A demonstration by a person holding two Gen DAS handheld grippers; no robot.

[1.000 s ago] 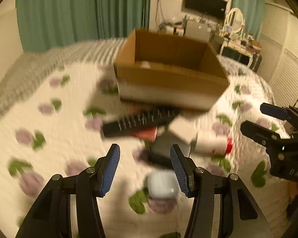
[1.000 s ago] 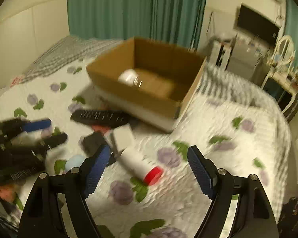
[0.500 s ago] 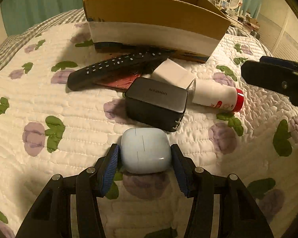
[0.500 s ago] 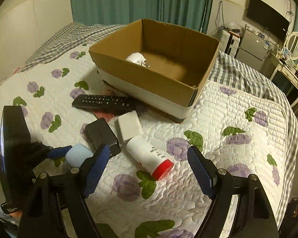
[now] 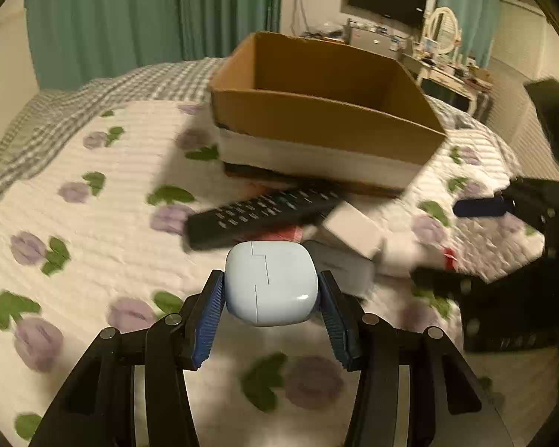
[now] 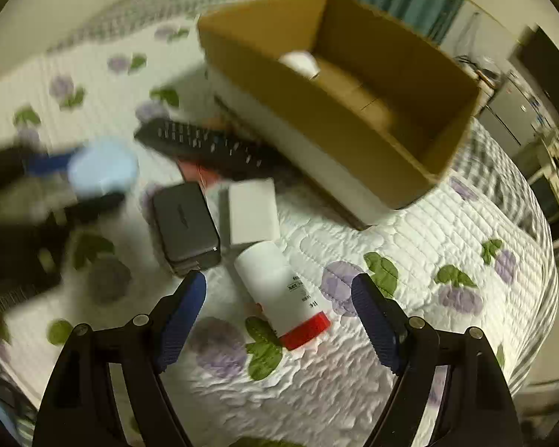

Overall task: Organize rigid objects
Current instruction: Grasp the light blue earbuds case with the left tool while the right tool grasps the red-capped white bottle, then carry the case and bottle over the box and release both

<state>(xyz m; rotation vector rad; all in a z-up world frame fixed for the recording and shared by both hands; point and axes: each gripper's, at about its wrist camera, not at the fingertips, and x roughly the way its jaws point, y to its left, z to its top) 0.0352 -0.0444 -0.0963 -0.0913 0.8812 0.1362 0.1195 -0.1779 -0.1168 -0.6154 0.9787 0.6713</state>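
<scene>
1. Left tool [image 5: 271, 290] clamped on the pale blue earbud case [image 5: 270, 285], blue pads pressed against its two side faces, case lifted clear of the quilt [image 5: 93, 193]
2. Cardboard box [image 5: 316, 126] straight ahead of that tool and a little to its right, open top facing up, near wall between the case and the box floor
3. Judged from this: carry calls for travel forward and upward over the near wall, then a release above the open interior; left hand plainly the nearer one for this, being already loaded
4. Right tool [image 6: 278, 320] wide open and holding nothing, hanging just above the white bottle with red cap [image 6: 281, 290]
5. Bottle lying flat on the bed, long axis running from upper left to lower right in the right wrist view, red cap toward the tool; sits between the two open fingers but skewed to their line, so a slight wrist turn probably needed before closing across the body
6. Also on the quilt near the box: black remote [image 6: 205, 145], dark charger block [image 6: 186, 223], small white box [image 6: 251, 212] touching the bottle's far end
7. One white object [image 6: 298, 63] already inside the box, exact kind too blurred to tell
</scene>
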